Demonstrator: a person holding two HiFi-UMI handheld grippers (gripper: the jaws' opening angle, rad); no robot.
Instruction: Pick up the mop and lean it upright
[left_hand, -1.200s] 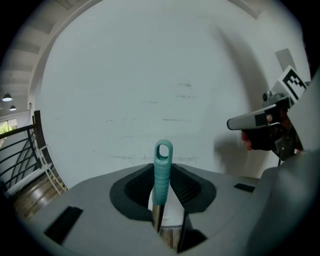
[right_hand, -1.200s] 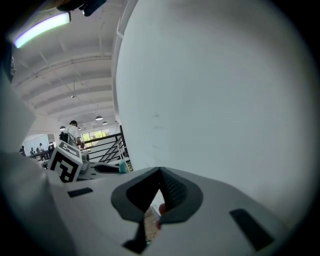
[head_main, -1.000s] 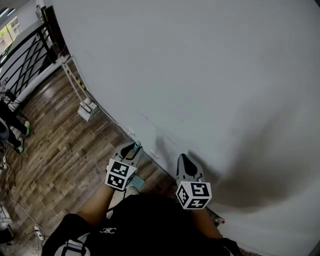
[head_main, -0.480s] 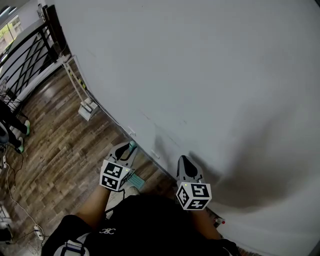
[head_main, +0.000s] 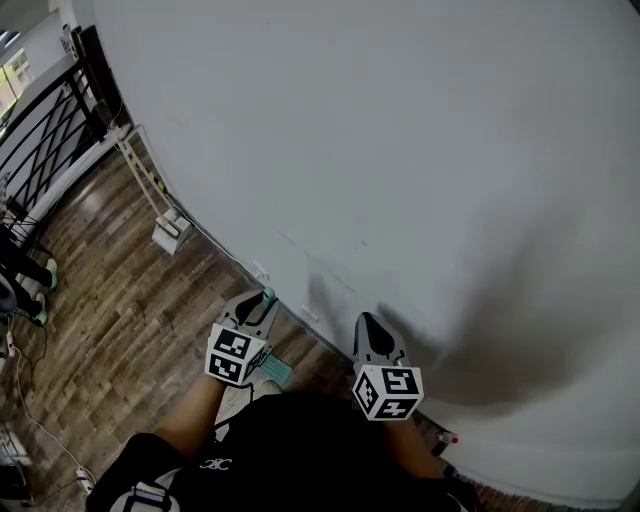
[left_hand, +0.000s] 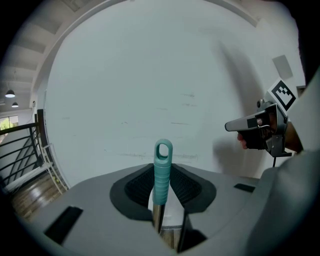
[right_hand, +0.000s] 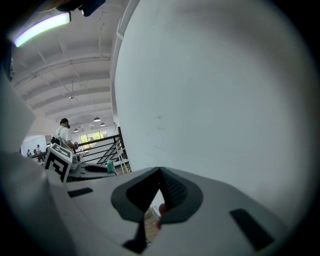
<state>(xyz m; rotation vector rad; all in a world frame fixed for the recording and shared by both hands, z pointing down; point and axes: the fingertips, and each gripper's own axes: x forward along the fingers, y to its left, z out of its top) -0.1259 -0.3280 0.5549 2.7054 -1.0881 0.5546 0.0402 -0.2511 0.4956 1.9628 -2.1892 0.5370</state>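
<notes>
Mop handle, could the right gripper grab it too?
Probably yes. The mop handle stands clamped in the left gripper, and the right gripper hangs close beside it with nothing between them. Its jaws are shut, so they would need opening first.

Light: even, cool white; strip lamp (right_hand: 40, 27) glares overhead, far window (right_hand: 92, 136) blown out. Shadows: one broad soft patch low on the wall (head_main: 500, 345). Optics: fisheye bending and dark vignetted corners in both gripper views.

Floor: brown wood-plank floor (head_main: 110, 300) is stretching along the wall.
Lying on it: thin white cable (head_main: 45, 430) is trailing; small white block (head_main: 168, 232) is sitting.
</notes>
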